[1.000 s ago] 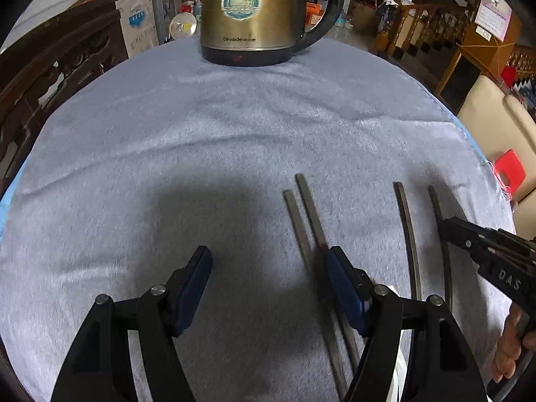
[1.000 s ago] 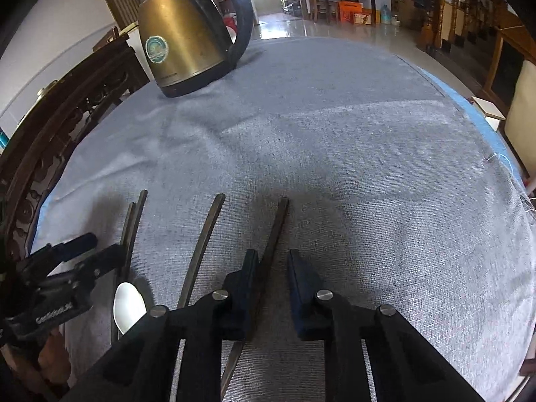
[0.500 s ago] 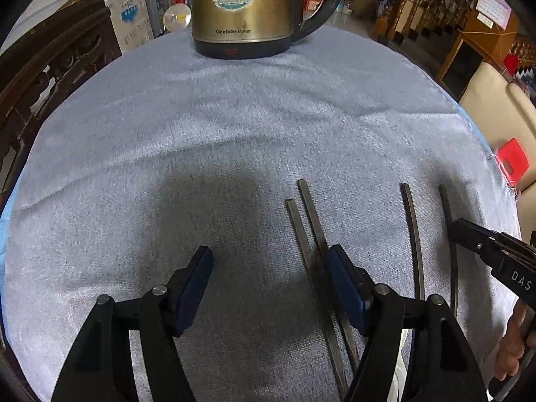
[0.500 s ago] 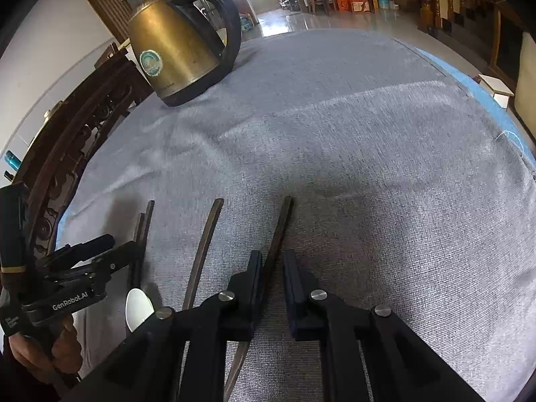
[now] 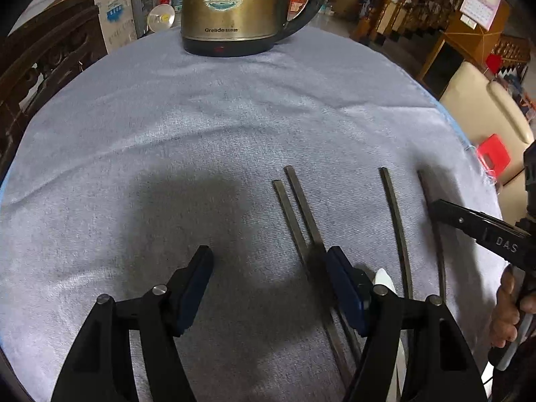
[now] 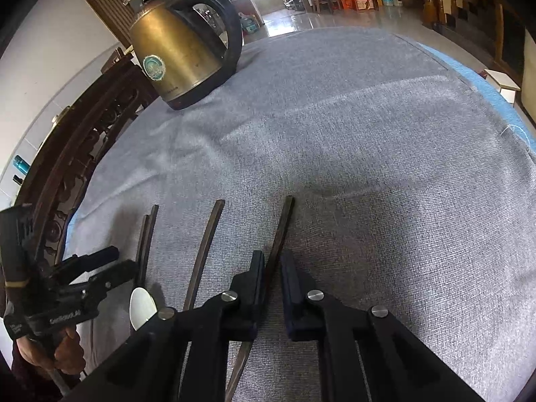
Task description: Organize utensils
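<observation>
- Right hand-held gripper (image 6: pixel 272 269) jaws closing around the rightmost chopstick (image 6: pixel 283 224); contact probably not made yet.
- Left hand-held gripper (image 5: pixel 268 268) gapes wide, empty, above the bench (image 5: pixel 167 117).

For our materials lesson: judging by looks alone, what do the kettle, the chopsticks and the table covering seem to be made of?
Kettle: probably metal, brushed bronze-gold sheen; glossy black handle, likely plastic.
Chopsticks: dark, matte, square-ended sticks; wood or dark metal, unclear.
Table covering: woven grey-blue fabric; visible weave and soft creases.
</observation>
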Motion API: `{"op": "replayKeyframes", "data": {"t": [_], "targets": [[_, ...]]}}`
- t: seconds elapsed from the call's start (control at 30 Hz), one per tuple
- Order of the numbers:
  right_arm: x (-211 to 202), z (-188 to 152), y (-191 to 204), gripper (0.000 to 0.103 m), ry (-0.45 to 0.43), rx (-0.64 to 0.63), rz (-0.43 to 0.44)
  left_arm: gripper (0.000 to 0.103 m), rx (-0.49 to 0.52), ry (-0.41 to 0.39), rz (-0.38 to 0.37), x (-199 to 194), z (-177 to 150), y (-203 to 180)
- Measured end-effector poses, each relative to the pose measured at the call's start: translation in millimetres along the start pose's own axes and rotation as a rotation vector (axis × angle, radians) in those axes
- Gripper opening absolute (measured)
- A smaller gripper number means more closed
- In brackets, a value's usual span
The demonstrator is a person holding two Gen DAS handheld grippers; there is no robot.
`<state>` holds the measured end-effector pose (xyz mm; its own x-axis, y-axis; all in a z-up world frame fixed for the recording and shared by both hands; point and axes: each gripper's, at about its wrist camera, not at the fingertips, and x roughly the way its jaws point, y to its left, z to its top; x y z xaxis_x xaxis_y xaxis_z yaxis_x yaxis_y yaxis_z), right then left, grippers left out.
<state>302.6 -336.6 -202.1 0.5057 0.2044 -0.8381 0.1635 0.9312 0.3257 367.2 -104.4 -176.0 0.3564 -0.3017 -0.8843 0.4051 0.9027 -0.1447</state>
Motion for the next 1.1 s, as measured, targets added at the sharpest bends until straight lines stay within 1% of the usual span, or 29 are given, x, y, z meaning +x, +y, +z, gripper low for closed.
{"op": "replayKeyframes", "data": {"t": [0.03,0.13,0.2,0.27,0.37,0.43,0.67,0.8,0.93,0.97,1.03,1.07,1.1], "targets": [[0,0,0,0.011,-0.002,0.0,0.0,0.071,-0.005,0.0,-0.001,0,0,1],[-1,-1,1,0.011,-0.008,-0.007,-0.003,0.066,-0.026,-0.008,-0.003,-2,2,5],[-2,-2,0,0.011,-0.011,-0.012,0.001,0.056,-0.021,-0.006,0.02,-2,3,6],[-2,-2,-2,0.011,-0.012,-0.007,0.01,0.054,-0.023,-0.005,0.034,-2,4,6],[-2,-2,-2,0.011,-0.017,-0.006,0.01,0.054,-0.013,-0.009,0.066,0,6,-1],[-2,-3,-1,0.011,-0.023,-0.011,0.005,0.054,-0.029,-0.001,0.062,3,10,-4],[-2,-2,-4,0.01,-0.016,-0.006,0.025,0.054,0.007,0.006,0.074,5,10,-13],[-3,-3,-5,0.01,-0.019,0.0,0.031,0.056,0.042,0.013,0.138,9,11,-20],[-3,-4,-1,0.01,-0.019,-0.017,0.01,0.055,0.013,0.007,0.155,13,19,-19],[-3,-3,1,0.01,-0.015,-0.02,-0.001,0.053,0.012,0.005,0.158,14,20,-20],[-2,0,5,0.01,0.003,-0.028,-0.028,0.047,0.016,-0.003,0.156,15,23,-21],[0,2,10,0.01,0.017,-0.04,-0.052,0.037,0.018,-0.004,0.155,17,25,-24],[1,5,16,0.01,0.03,-0.061,-0.082,0.024,0.022,-0.005,0.154,17,27,-25]]}}
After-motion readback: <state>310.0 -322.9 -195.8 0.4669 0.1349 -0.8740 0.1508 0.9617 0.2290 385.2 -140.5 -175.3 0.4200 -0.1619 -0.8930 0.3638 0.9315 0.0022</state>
